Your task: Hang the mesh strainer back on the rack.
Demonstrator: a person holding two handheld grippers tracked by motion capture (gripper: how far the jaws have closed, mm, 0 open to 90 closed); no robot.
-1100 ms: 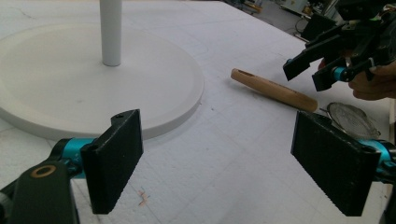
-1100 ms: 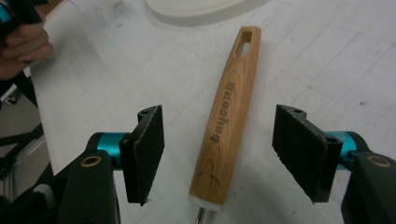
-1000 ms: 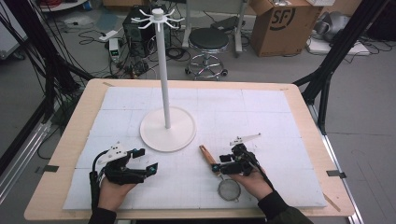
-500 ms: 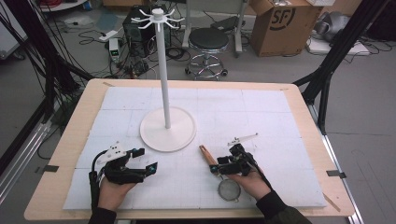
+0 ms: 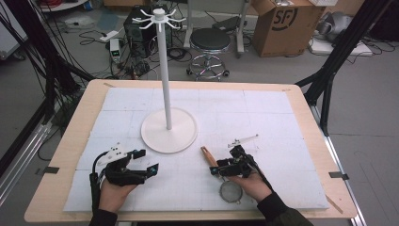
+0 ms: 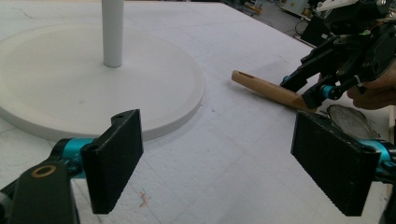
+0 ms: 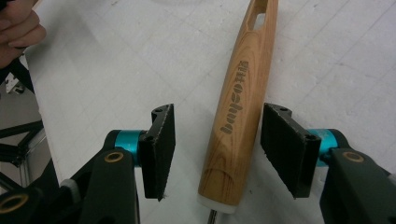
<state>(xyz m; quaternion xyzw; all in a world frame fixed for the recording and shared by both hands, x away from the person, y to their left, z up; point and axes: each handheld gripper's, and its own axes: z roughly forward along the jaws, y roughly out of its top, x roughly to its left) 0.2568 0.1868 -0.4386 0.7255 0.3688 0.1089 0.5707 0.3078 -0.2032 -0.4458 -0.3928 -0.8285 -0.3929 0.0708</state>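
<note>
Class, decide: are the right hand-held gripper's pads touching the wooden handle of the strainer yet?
Apart. In the right gripper view the wooden handle lies between the right hand-held gripper's closing jaws, with white mat visible between the handle and each pad.

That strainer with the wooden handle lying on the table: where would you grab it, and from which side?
Best on the wooden handle, near its thick end, coming from above with a finger on each long side. It lies flat and tapers, so its sides give the fingers parallel faces. The mesh bowl is thin and round. The right gripper already straddles the handle, its fingers just closing in.
</note>
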